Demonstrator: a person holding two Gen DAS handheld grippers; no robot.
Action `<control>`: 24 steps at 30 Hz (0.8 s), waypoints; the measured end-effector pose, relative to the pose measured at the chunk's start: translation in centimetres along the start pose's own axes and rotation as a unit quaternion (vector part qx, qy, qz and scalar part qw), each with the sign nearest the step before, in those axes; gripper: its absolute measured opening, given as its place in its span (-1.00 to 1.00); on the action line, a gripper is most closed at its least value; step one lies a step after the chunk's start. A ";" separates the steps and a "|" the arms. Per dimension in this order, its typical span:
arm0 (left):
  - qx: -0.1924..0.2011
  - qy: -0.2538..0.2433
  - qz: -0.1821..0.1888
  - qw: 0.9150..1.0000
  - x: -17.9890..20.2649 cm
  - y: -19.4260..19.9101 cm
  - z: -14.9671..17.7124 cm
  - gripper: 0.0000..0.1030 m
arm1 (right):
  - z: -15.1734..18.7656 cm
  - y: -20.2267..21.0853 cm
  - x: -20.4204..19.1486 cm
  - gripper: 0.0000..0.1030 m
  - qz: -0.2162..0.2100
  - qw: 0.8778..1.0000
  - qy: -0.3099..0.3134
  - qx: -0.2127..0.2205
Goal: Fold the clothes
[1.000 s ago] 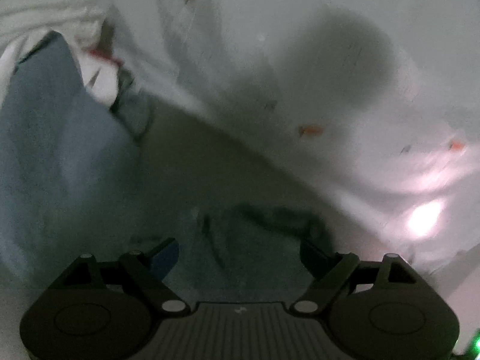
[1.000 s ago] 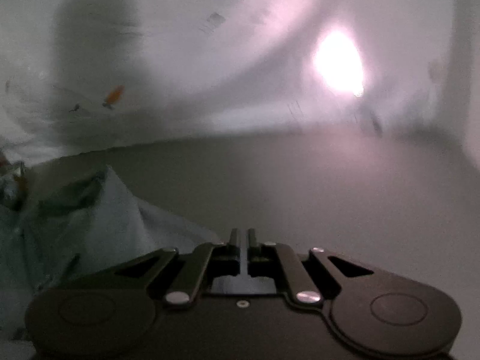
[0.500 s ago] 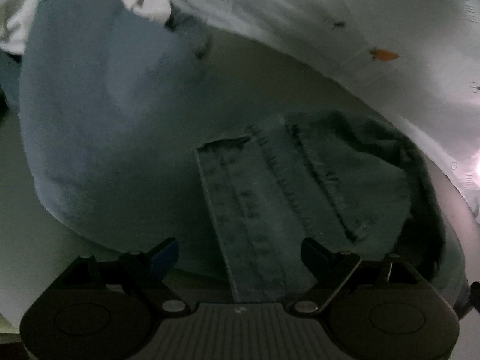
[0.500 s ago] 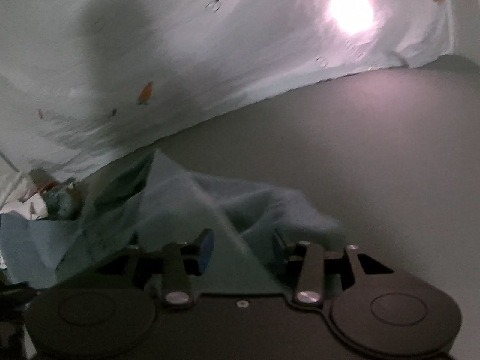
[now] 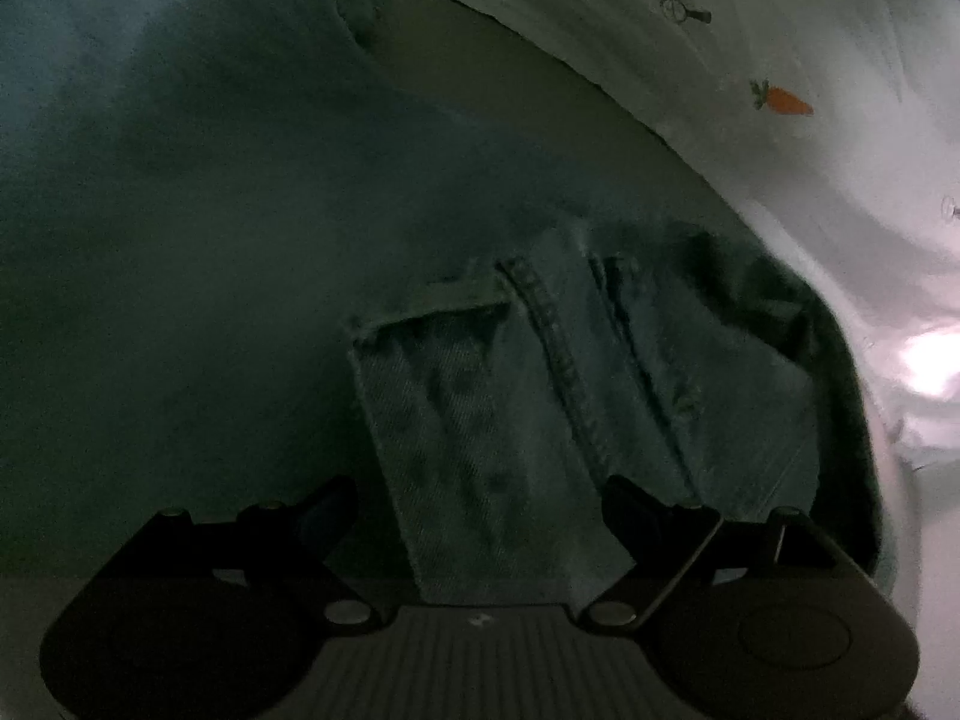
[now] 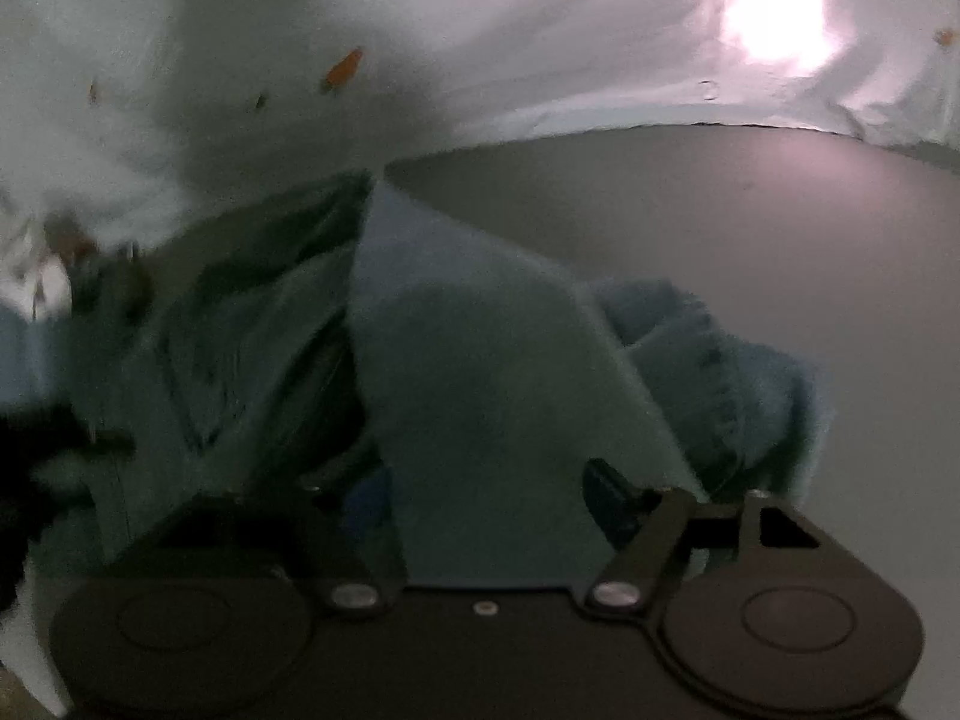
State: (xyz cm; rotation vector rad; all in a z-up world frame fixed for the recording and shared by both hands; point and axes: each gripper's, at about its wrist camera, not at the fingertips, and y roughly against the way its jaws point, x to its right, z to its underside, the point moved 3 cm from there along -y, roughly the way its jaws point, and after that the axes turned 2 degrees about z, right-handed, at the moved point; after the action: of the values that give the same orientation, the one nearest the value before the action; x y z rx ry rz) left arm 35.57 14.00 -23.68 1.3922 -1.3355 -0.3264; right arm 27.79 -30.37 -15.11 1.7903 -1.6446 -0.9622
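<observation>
We see the blue denim garment (image 5: pixel 540 420) lying rumpled on the grey worktop (image 6: pixel 750 228), its stitched seam and frayed hem facing up, one fold peaked (image 6: pixel 480 360), its far edge near the white sheet.

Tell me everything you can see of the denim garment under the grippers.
The denim garment is pale blue-green jeans cloth with a twill weave, double-stitched seams and a frayed raw edge. It lies crumpled on the grey table, one fold peaked up and a stitched strip running towards the left hand-held gripper. It sits between that gripper's open jaws and those of the right hand-held gripper, which have just been opening. A white carrot-print sheet lies behind it.
</observation>
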 end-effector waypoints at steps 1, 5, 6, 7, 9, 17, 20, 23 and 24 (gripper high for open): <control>-0.001 0.005 0.001 1.000 -0.1 -0.2 -0.2 0.70 | 0.3 -0.2 -0.5 0.45 0.007 1.000 0.013 -0.009; 0.001 0.007 0.003 1.000 -0.1 -1.0 -0.4 0.67 | 1.9 -1.2 -1.0 0.44 0.063 0.996 0.053 -0.037; 0.003 0.008 0.001 1.000 -0.1 -1.0 -0.3 0.67 | 2.1 -1.2 -0.8 0.41 0.067 0.996 0.053 -0.040; 0.005 0.010 -0.001 1.000 0.0 -0.9 -0.2 0.63 | 2.2 -1.0 -0.5 0.22 0.069 0.995 0.051 -0.040; 0.011 0.015 -0.007 1.000 0.0 -0.9 -0.1 0.49 | 2.2 -0.5 -0.1 -0.37 0.076 0.995 0.052 -0.031; 0.055 0.053 -0.016 0.997 0.2 1.0 0.5 -0.59 | -0.2 3.7 1.9 -0.76 0.183 0.975 0.109 0.068; 0.072 0.042 -0.030 0.996 1.2 1.6 0.3 -0.65 | -1.8 4.7 3.3 -0.77 0.237 0.955 0.146 0.102; 0.092 0.027 -0.038 0.995 2.8 2.3 -1.0 -0.72 | -4.3 5.4 5.4 -0.78 0.277 0.938 0.163 0.134; 0.100 0.020 -0.040 0.994 3.4 2.6 -1.4 -0.73 | -5.7 5.7 6.4 -0.78 0.281 0.936 0.157 0.145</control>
State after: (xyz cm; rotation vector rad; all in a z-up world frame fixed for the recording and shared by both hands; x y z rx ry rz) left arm 36.46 12.64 -19.50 1.6138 -1.3106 -0.2209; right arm 28.84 -37.91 -8.20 1.4059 -1.9878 -0.1755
